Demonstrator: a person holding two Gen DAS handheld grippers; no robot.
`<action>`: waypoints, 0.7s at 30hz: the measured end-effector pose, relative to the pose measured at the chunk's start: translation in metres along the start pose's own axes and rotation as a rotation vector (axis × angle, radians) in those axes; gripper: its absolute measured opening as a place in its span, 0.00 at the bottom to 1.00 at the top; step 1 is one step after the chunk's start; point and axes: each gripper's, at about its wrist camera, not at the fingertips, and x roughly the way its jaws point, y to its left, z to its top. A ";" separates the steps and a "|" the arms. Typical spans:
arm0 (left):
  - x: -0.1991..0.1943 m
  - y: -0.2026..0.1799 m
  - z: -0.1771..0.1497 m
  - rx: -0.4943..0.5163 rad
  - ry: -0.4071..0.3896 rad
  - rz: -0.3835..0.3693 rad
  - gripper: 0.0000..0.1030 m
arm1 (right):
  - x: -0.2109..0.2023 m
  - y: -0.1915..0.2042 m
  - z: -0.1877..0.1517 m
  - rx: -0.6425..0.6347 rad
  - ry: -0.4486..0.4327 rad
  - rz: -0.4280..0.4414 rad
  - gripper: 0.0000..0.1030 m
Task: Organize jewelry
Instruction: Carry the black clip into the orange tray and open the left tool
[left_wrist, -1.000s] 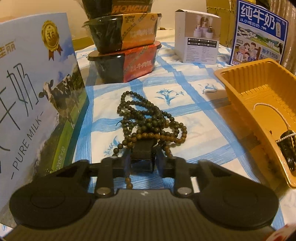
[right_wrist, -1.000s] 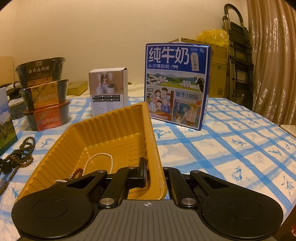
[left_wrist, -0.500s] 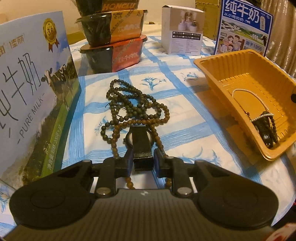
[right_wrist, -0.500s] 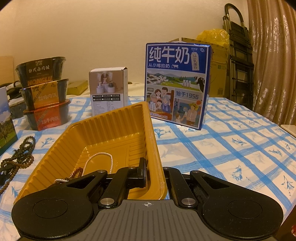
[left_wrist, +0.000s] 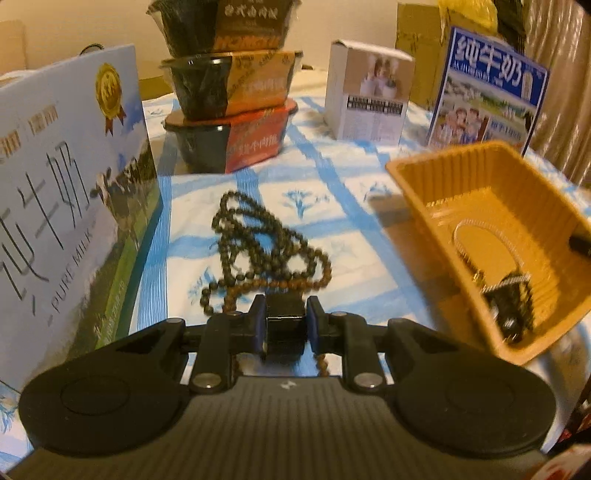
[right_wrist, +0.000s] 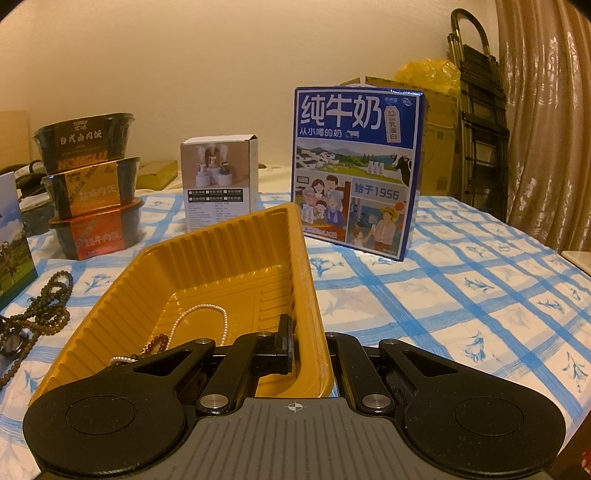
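The brown bead necklace (left_wrist: 258, 254) lies in the middle of the frame on the checked surface (left_wrist: 369, 266). The left claw (left_wrist: 283, 325) squeezes its black piece. At right, the right claw (right_wrist: 310, 345) pinches the yellow tray (right_wrist: 236, 254) wall.

A domestic room is indicated: a table covered by a blue-and-white checked floral tablecloth (right_wrist: 461, 295), stacked instant-meal bowls (right_wrist: 90, 184), blue milk cartons (right_wrist: 356, 170), a beige patterned curtain (right_wrist: 546, 122), cardboard boxes (right_wrist: 439, 140).

You read "PURE MILK" on the pale milk carton (left_wrist: 70, 206), "1956" on the blue milk carton (right_wrist: 356, 173), "HONGLU" on the top food bowl (right_wrist: 83, 147).
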 end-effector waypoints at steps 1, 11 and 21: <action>-0.002 0.001 0.003 -0.009 -0.004 -0.007 0.19 | 0.000 0.000 0.000 -0.001 0.000 0.000 0.04; -0.026 -0.015 0.022 -0.012 -0.053 -0.088 0.19 | -0.001 0.004 0.004 -0.011 -0.001 0.007 0.04; -0.039 -0.067 0.045 0.031 -0.115 -0.263 0.19 | -0.003 0.008 0.006 -0.028 -0.008 0.008 0.04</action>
